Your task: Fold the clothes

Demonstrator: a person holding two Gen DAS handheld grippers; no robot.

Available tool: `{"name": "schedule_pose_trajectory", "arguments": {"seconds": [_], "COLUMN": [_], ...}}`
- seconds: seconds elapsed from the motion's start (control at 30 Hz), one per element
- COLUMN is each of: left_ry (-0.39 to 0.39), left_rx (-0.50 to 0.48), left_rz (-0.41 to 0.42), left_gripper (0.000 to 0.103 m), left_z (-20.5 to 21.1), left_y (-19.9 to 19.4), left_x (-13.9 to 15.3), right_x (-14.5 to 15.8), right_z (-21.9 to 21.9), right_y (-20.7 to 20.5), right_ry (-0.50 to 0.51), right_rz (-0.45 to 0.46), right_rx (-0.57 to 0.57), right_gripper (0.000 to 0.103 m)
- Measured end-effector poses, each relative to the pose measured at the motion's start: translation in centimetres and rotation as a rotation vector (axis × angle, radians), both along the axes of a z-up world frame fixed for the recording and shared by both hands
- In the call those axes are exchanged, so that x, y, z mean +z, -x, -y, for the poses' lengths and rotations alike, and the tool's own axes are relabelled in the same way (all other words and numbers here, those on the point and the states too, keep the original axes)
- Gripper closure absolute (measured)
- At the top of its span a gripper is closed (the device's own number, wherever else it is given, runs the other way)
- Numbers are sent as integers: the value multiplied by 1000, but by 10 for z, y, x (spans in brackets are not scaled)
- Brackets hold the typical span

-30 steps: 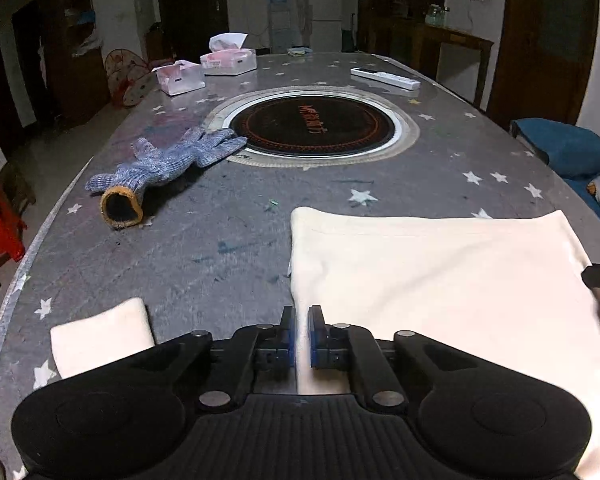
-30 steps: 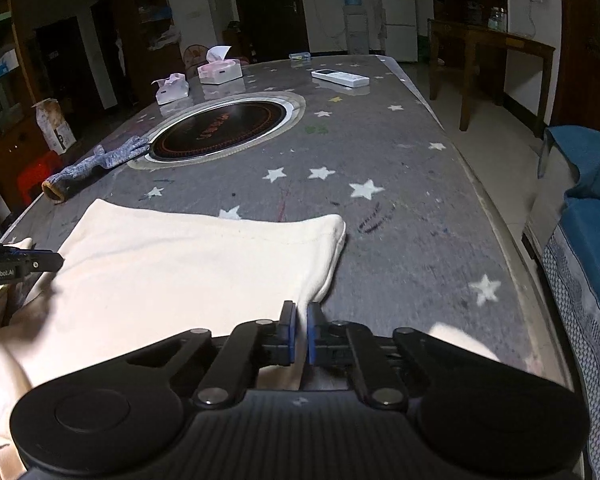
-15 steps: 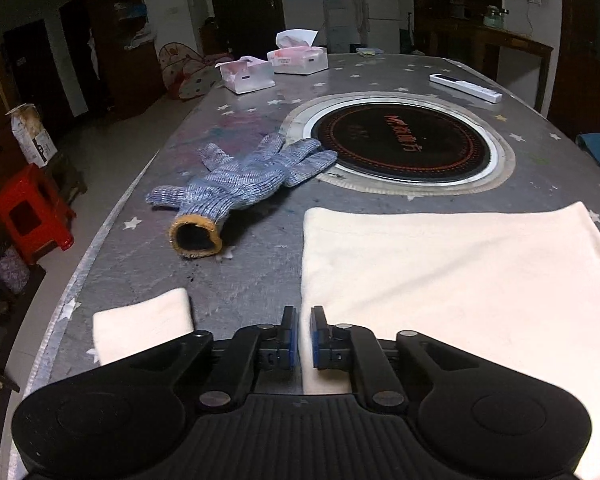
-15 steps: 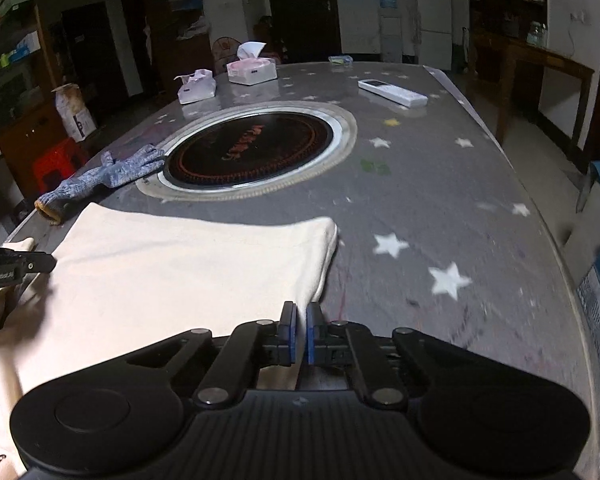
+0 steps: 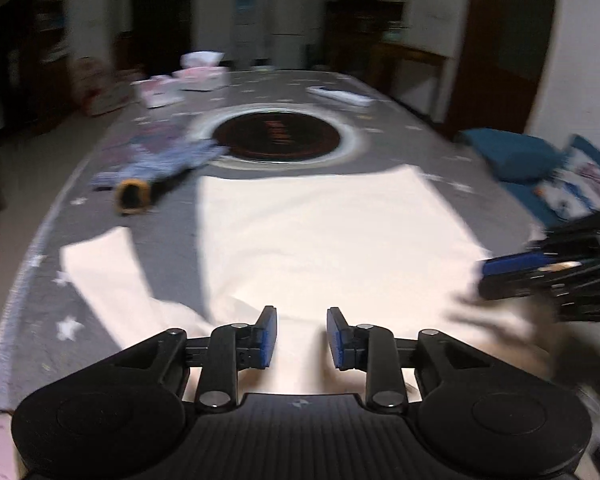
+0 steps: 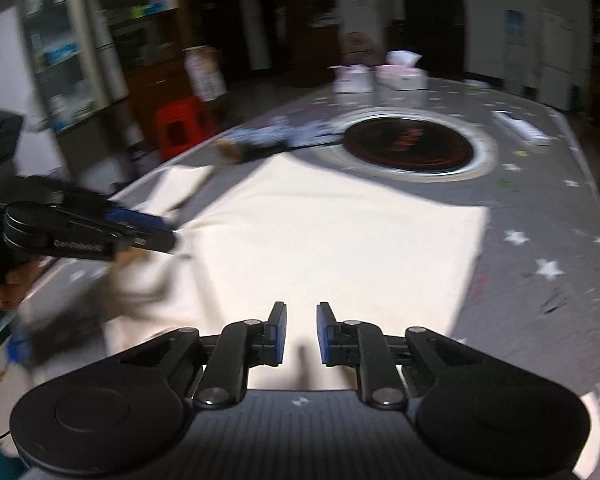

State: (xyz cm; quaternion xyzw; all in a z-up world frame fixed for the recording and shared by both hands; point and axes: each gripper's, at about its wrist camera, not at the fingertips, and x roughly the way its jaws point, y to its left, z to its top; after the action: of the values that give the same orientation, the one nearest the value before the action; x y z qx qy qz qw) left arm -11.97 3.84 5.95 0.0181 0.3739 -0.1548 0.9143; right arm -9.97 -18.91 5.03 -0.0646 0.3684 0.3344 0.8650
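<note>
Cream shirt (image 5: 324, 240) lies flat on the star-print table (image 6: 540, 216), body spread between the round black burner (image 5: 278, 140) and my near edge, one sleeve (image 5: 104, 268) sticking out to the left side. My left gripper (image 5: 302, 338) hangs over the near hem with jaws parted, nothing between them — same for my right gripper (image 6: 300, 334), jaws apart above the cloth, holding nothing. Both views are blurred. I judge the shirt is laid flat so a sleeve or side can be picked next; the loose sleeve looks like the likely grab. A knit glove (image 5: 156, 172) sits beside the shirt's far left corner, tissue boxes (image 5: 202, 74) and a remote (image 5: 338, 96) well beyond.
</note>
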Motion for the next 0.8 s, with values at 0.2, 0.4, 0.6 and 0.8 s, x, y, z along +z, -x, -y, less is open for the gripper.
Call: {"name": "schedule_pose_trajectory", "arguments": {"seconds": [0.2,0.4,0.6,0.8], "left_ry": [-22,-101,-108,-84], "left_rx": [-153,-156,-170,-175], "left_rz": [4,-38,-23,13], "left_gripper": [56,63,95,96], "left_z": [23,32,26,18], "left_y": [29,31,44,66], "left_x": [0,-17,-18,-4], "right_x": [1,-9,-16,-14], "right_z": [-20,-31,-35,-38], "right_y": [39,54,58,67], "right_ry": [19,78,108,103], "right_rz": [-18,-18,-29,-14], "right_rx": [128,154,161,164], "right_gripper": [76,76,76,74]}}
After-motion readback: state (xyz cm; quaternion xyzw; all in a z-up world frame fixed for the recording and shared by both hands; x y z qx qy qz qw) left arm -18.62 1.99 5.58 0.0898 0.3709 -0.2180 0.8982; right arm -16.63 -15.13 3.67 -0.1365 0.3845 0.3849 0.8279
